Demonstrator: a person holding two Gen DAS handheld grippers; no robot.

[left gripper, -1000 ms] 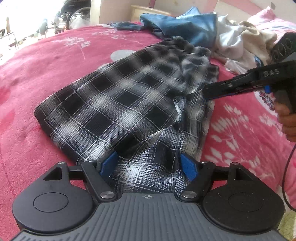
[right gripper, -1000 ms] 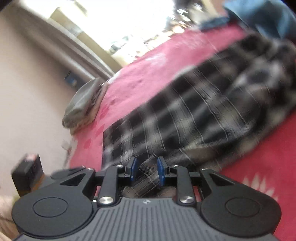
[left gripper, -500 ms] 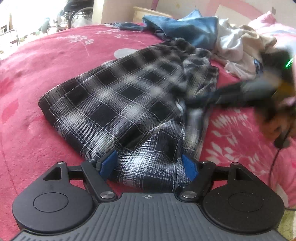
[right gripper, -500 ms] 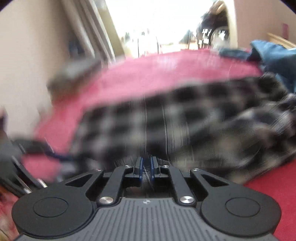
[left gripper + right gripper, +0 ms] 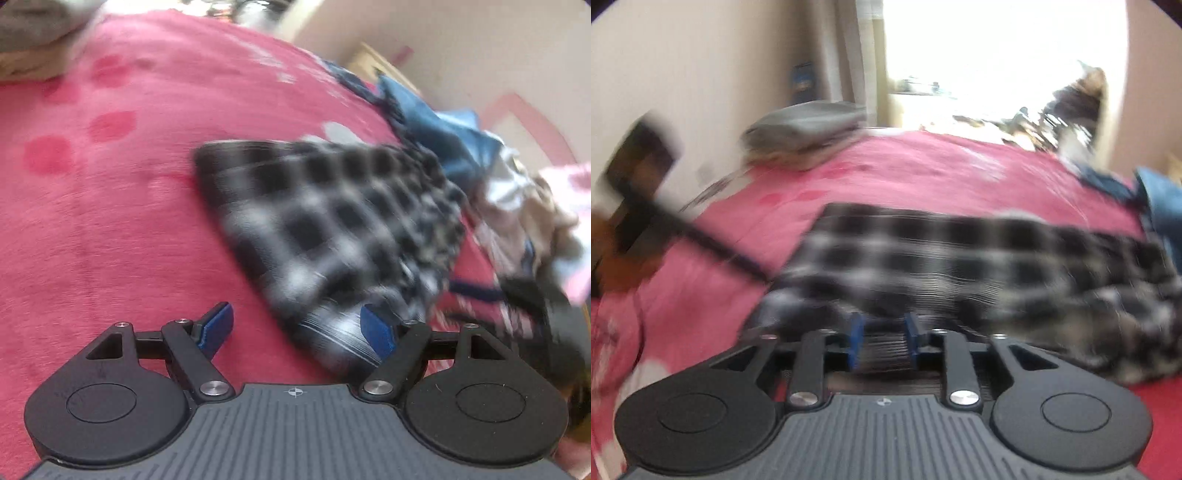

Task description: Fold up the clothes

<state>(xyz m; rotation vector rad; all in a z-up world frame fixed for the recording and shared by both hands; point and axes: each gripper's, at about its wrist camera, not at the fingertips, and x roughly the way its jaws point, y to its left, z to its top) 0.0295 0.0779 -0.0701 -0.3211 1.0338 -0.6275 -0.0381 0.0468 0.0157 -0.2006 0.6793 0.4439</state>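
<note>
Shirt, black-and-white plaid, lies blurred on the red bed we work over, with a heap of blue and pale clothes just beyond it and a grey folded pile at the far edge by the wall. We see our left gripper with its fingers spread wide and holding nothing, the shirt's near corner lying between them by the right pad. Our right gripper has its fingers partly open with plaid cloth in the gap, though we cannot tell whether they grip it.
</note>
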